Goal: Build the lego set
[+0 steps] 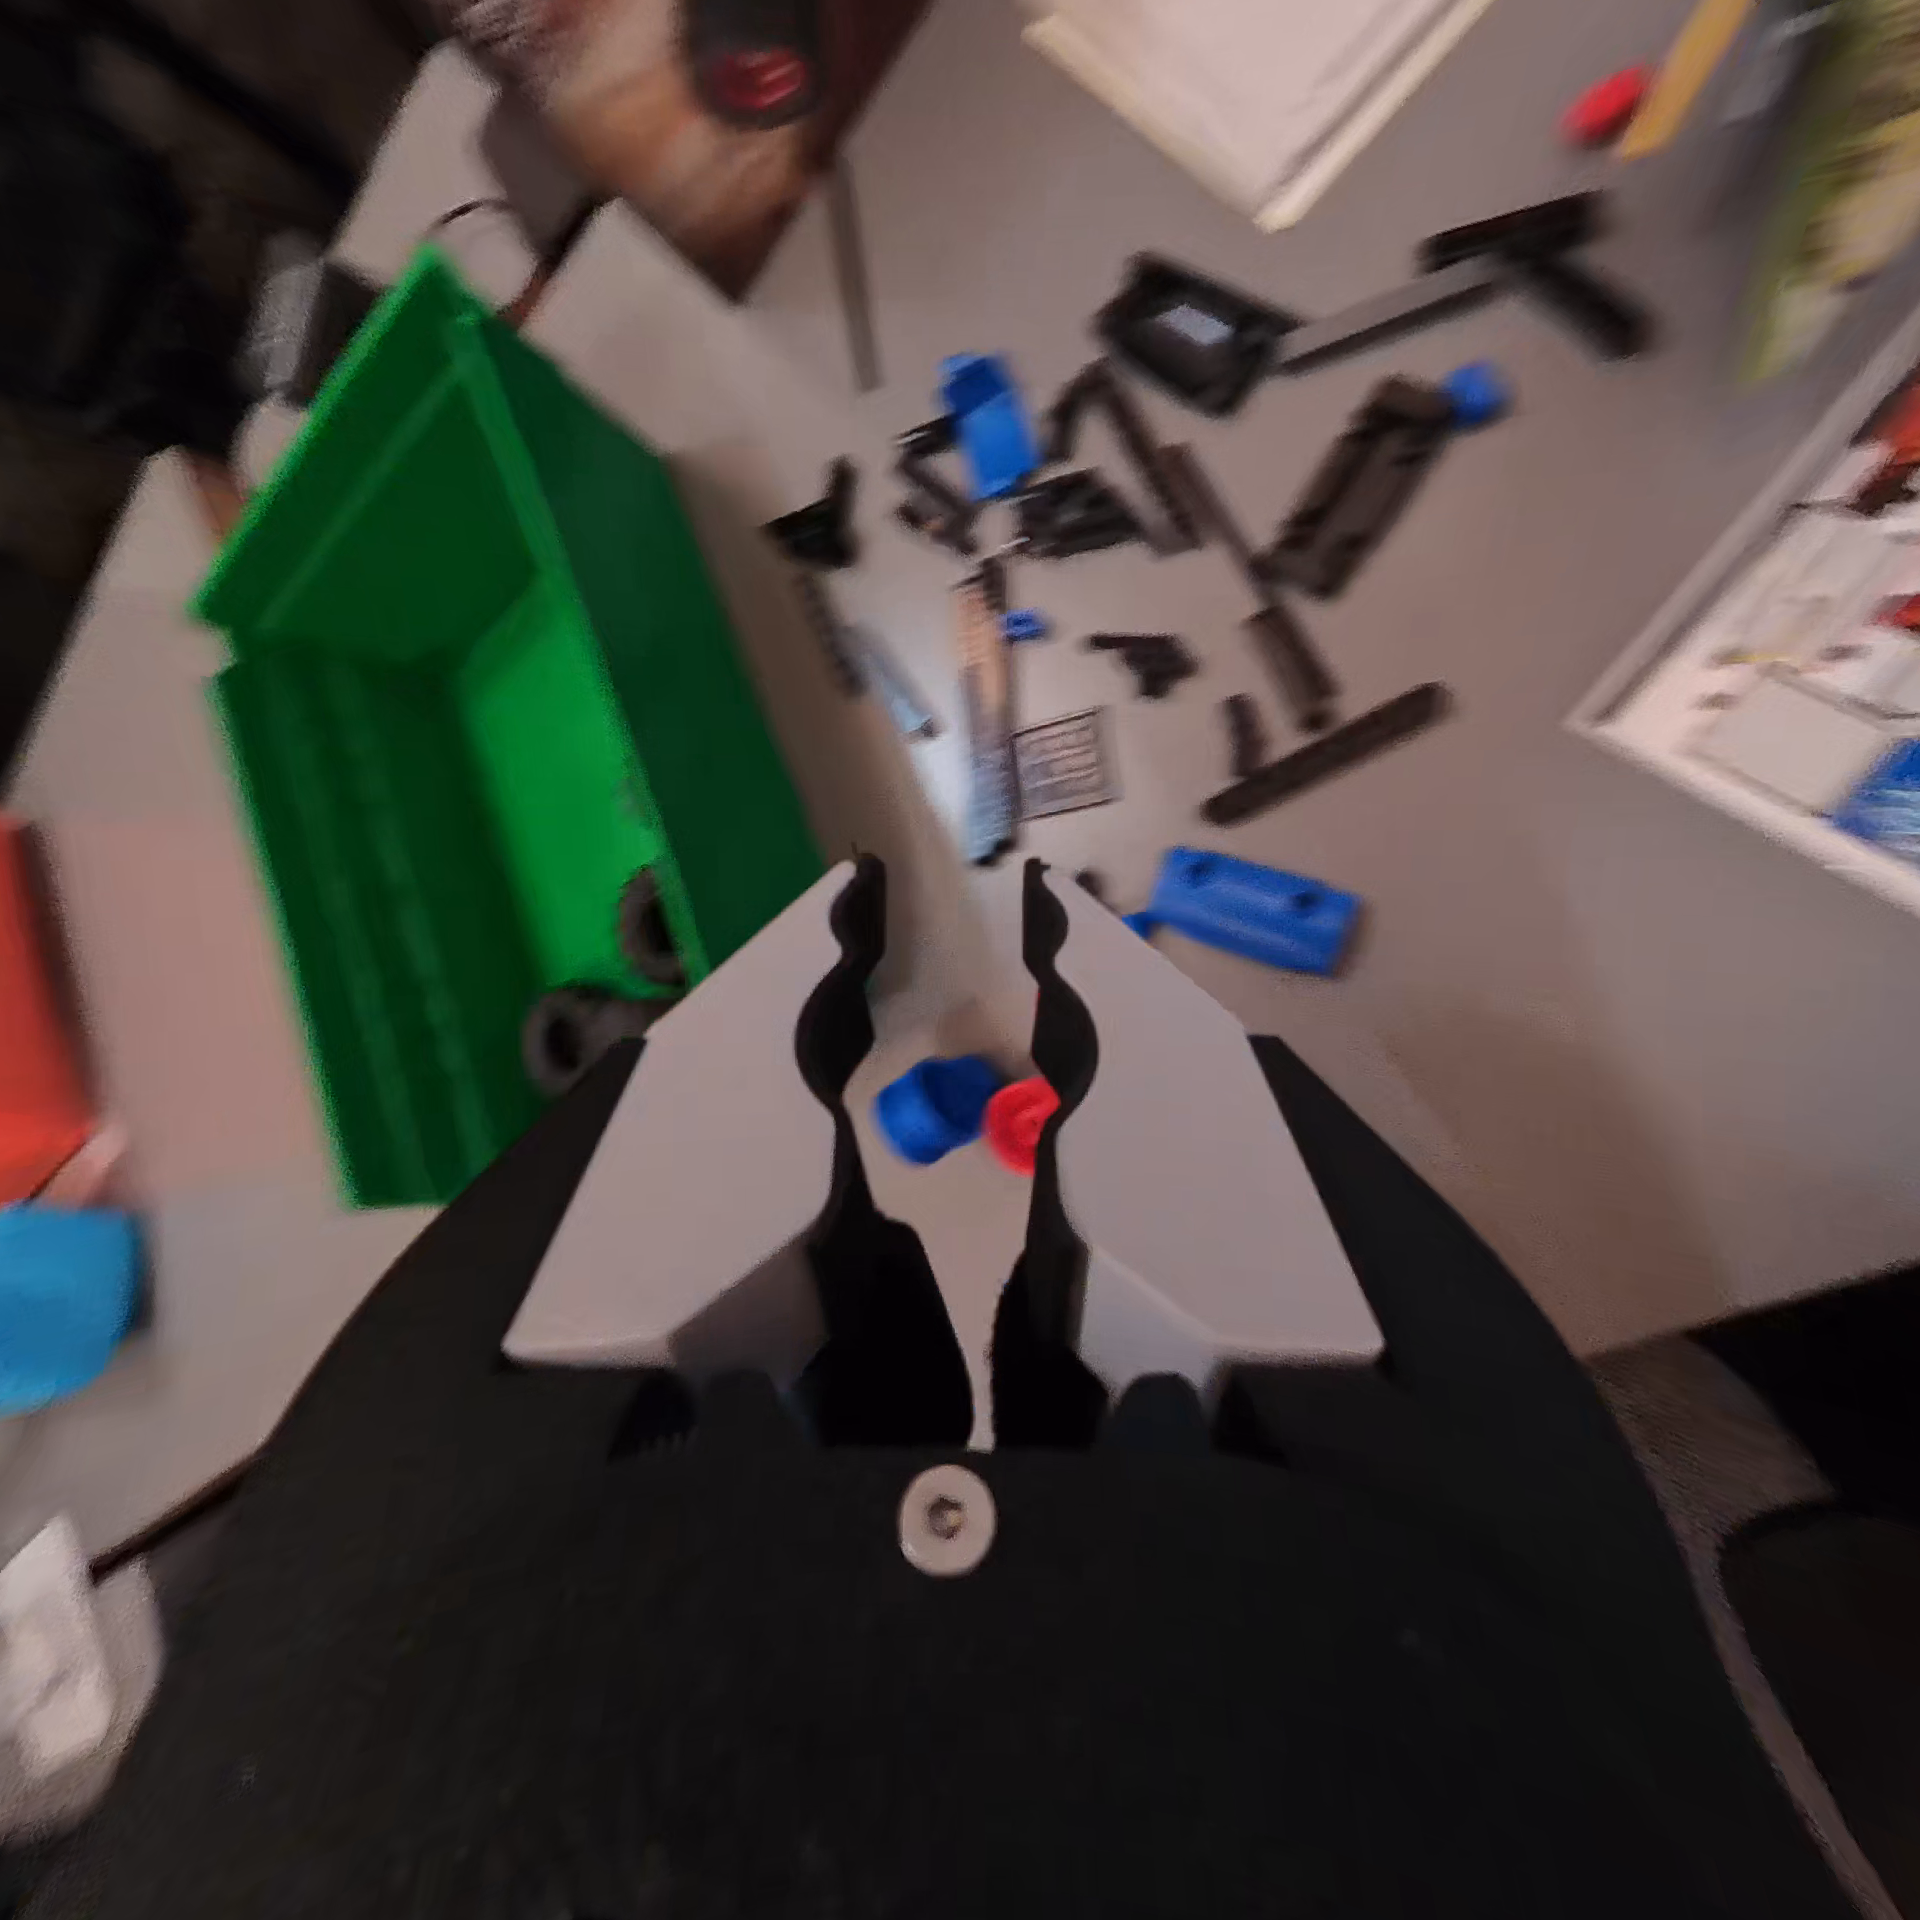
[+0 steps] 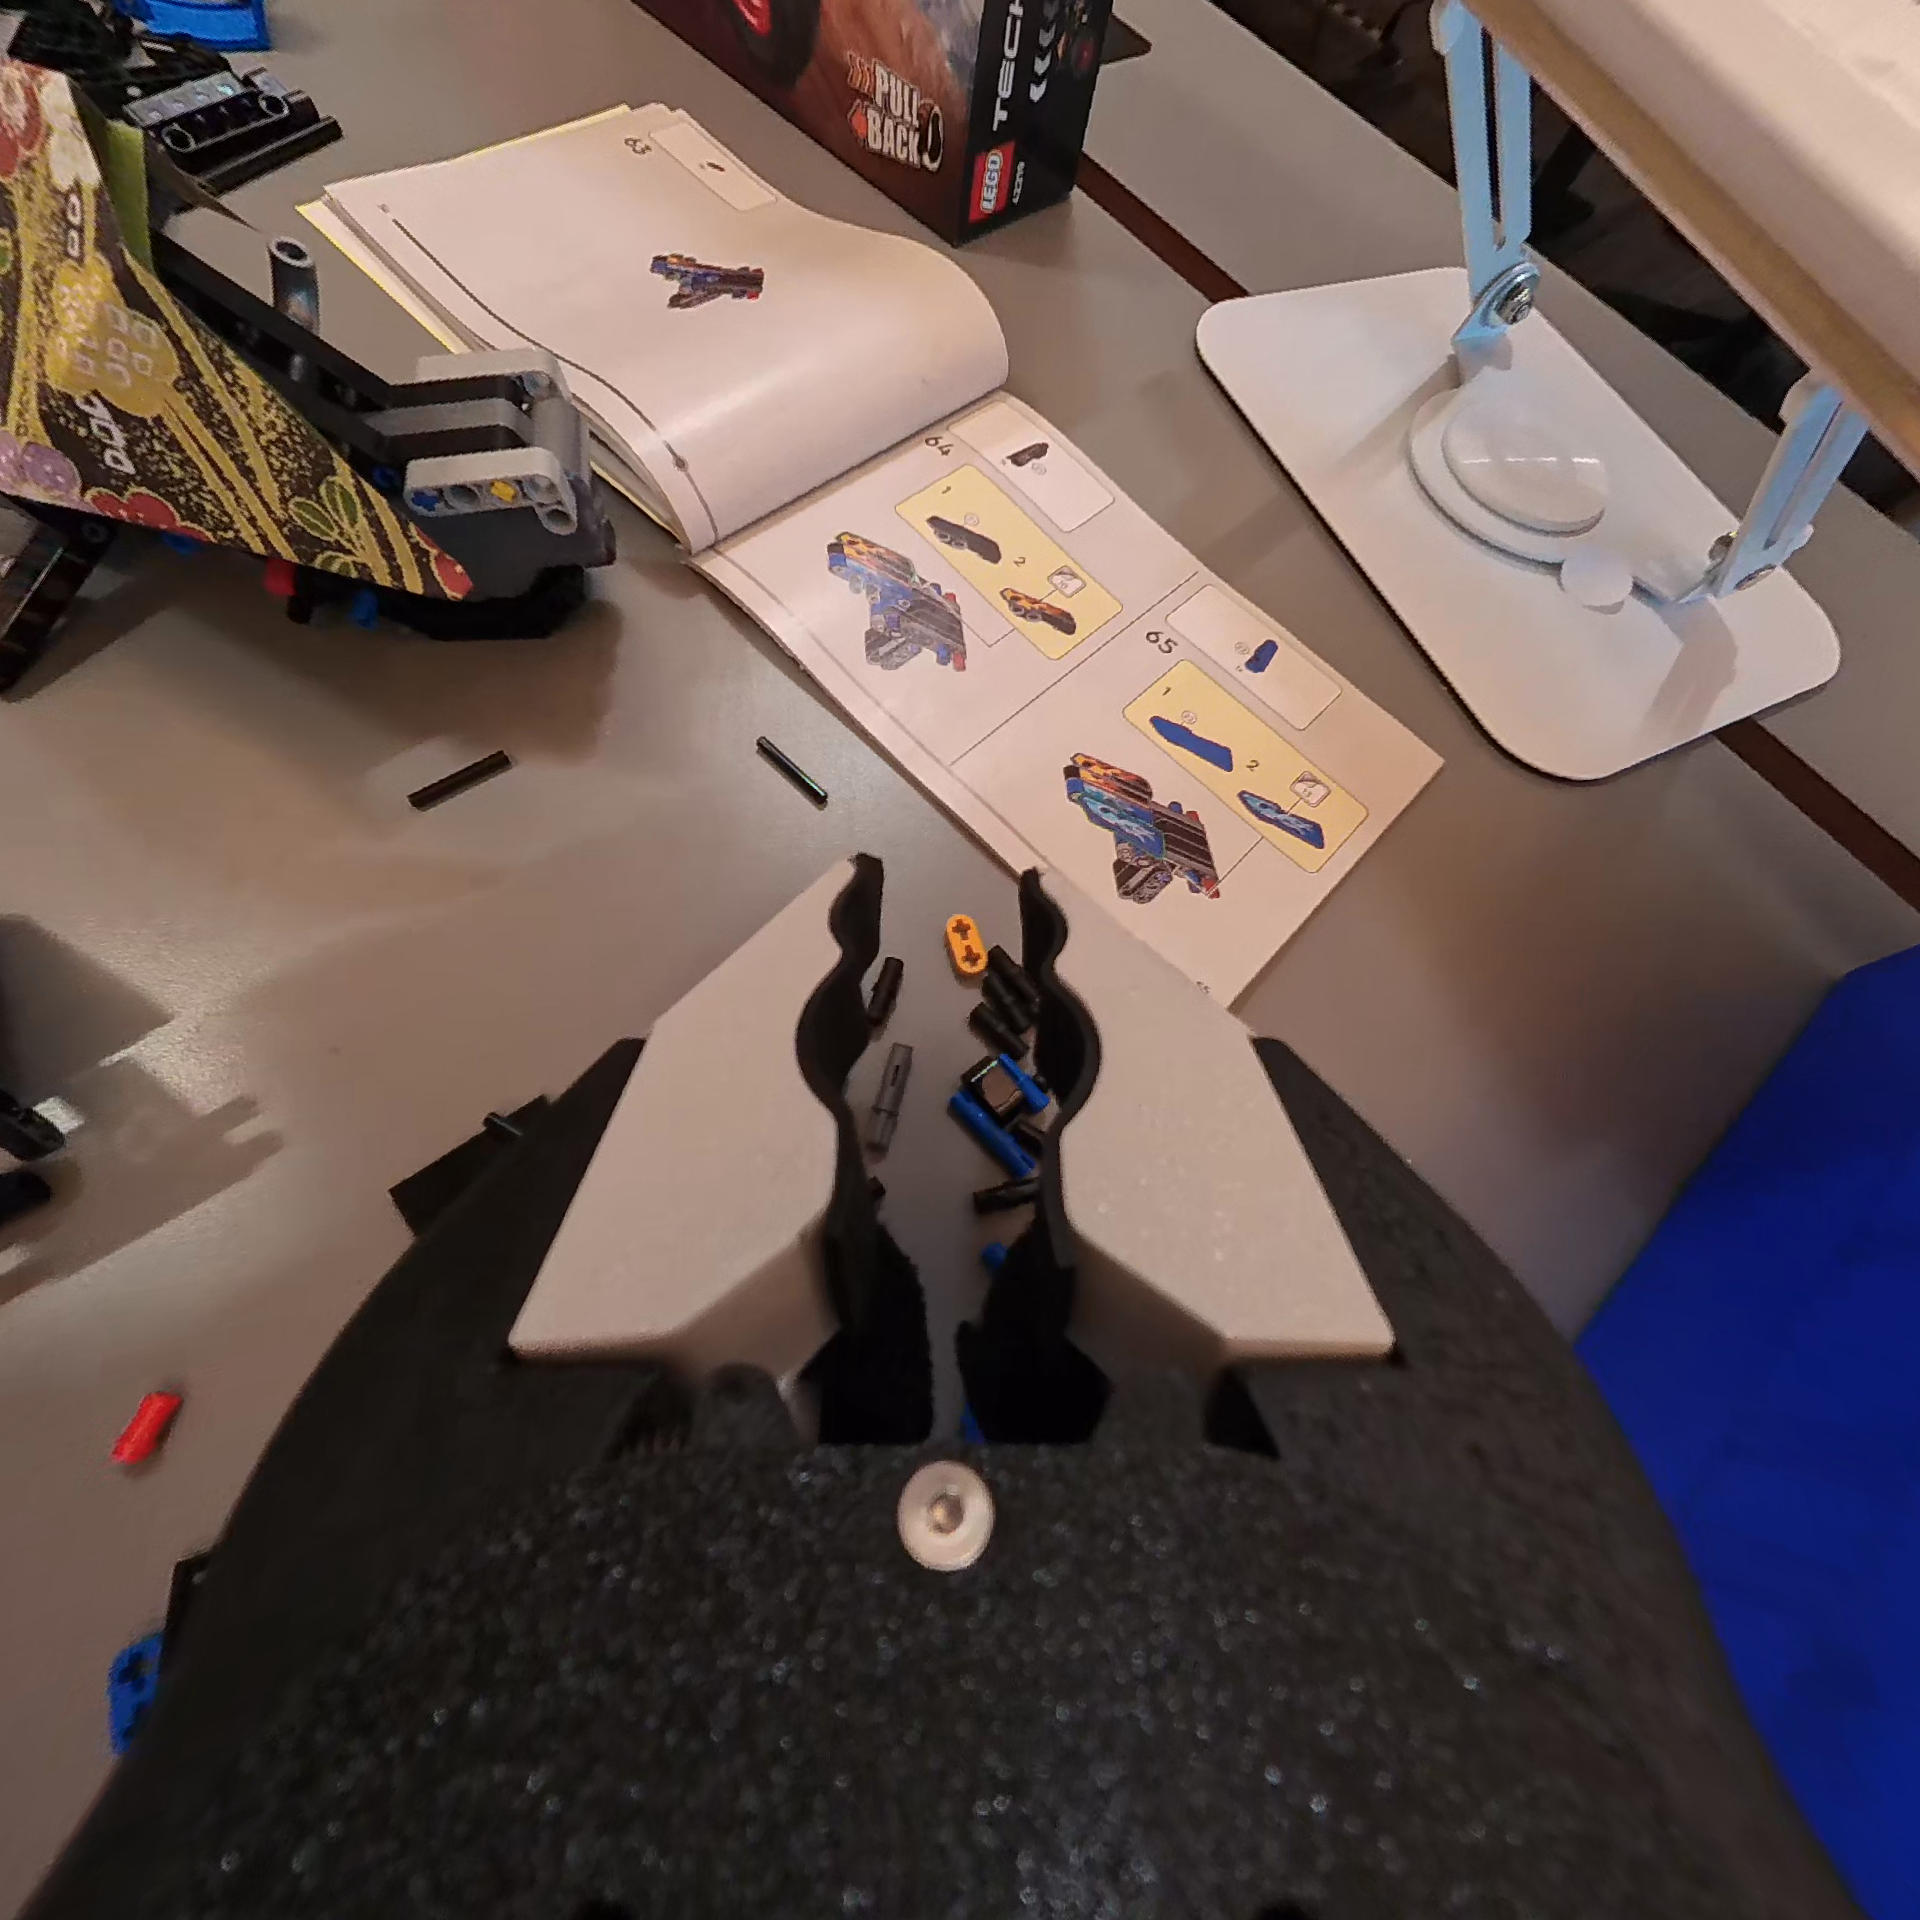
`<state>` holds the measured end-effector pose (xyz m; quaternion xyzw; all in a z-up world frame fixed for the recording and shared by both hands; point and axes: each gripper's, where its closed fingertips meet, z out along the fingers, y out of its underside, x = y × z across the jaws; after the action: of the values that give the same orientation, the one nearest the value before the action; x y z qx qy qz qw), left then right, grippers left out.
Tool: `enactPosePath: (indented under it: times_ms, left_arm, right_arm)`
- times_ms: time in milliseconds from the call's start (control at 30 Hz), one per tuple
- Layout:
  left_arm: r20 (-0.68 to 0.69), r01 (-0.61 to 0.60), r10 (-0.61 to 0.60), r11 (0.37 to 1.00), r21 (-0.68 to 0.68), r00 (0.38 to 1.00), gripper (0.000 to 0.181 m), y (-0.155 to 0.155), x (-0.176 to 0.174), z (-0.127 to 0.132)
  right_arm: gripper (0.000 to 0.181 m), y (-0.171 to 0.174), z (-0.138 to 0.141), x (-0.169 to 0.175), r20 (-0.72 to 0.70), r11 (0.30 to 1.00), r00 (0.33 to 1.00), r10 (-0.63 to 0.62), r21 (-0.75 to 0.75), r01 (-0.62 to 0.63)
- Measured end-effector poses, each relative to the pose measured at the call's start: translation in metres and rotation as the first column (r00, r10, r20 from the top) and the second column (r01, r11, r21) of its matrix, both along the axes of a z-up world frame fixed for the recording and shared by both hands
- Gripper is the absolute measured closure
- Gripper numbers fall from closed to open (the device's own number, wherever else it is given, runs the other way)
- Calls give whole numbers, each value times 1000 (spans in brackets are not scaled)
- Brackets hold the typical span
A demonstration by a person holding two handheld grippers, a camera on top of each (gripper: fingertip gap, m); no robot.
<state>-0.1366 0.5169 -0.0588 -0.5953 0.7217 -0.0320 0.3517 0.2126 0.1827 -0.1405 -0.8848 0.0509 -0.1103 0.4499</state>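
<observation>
Left gripper (image 1: 951, 883): fingers set a narrow gap apart, nothing held, above the grey tabletop (image 1: 1403, 1091). Seen between its fingers lie one small blue plastic piece (image 1: 925, 1107) and one small red plastic piece (image 1: 1018, 1122), touching each other. This view is motion-blurred.

Right gripper (image 2: 951, 883): fingers likewise narrowly parted and empty. Below its gap lie one orange two-hole connector (image 2: 965, 942), one grey pin (image 2: 890, 1091), one small blue-and-black sub-assembly (image 2: 997, 1101) and several short black pins (image 2: 1003, 997); their exact count cannot be told.

Containers: one green plastic bin (image 1: 436, 727) stands left of the left gripper, holding two black tyres (image 1: 613, 987) at its near end.

Loose parts: a scatter of black beams (image 1: 1330, 758) and blue pieces lies far of the left gripper; one flat blue panel (image 1: 1247, 914) lies just right of its tips, long axis running left to right. Two black axles (image 2: 457, 779) lie apart on the table in the right wrist view, and one red pin (image 2: 145, 1425) at near left.

The partly built model (image 2: 488, 457) sits at far left, its grey beam end pointing right toward the open instruction booklet (image 2: 831, 416). One set box (image 2: 935, 94) stands beyond the booklet. One white stand base (image 2: 1507, 520) sits at far right.
</observation>
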Motion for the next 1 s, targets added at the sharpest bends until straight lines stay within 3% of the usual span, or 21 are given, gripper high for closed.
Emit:
enactPosePath:
  times_ms: [133,233,367,467,600,767,900,1000]
  left_arm:
    - [0,-65,65,997,46,998,157,24,-13,13]
    - [-20,-59,60,997,43,998,157,26,-15,5]
    - [43,80,-76,990,-115,996,158,-15,9,-19]
    - [91,192,-176,957,-217,980,158,-49,29,-41]
    - [222,370,-310,867,-333,925,158,-96,55,-50]
    - [355,577,-458,690,-436,815,157,-166,68,-39]
    - [359,640,-530,626,-445,768,157,-196,71,-49]
    - [359,642,-532,624,-446,767,156,-204,74,-56]
  right_arm:
    - [155,1,-1,-1,1,1000,1000,3,-6,-3]
    - [155,0,-2,0,4,1000,1000,-1,-9,1]
    - [155,-1,8,-1,3,1000,1000,2,14,-2]
    - [154,-10,36,6,45,996,998,-50,74,47]
    - [155,-45,57,0,100,984,984,-151,106,140]
    - [156,-103,23,-38,1,963,965,-264,53,263]
    - [155,-117,-7,-96,-200,977,960,-194,50,208]
    - [156,-122,-21,-122,-184,983,966,-180,8,185]
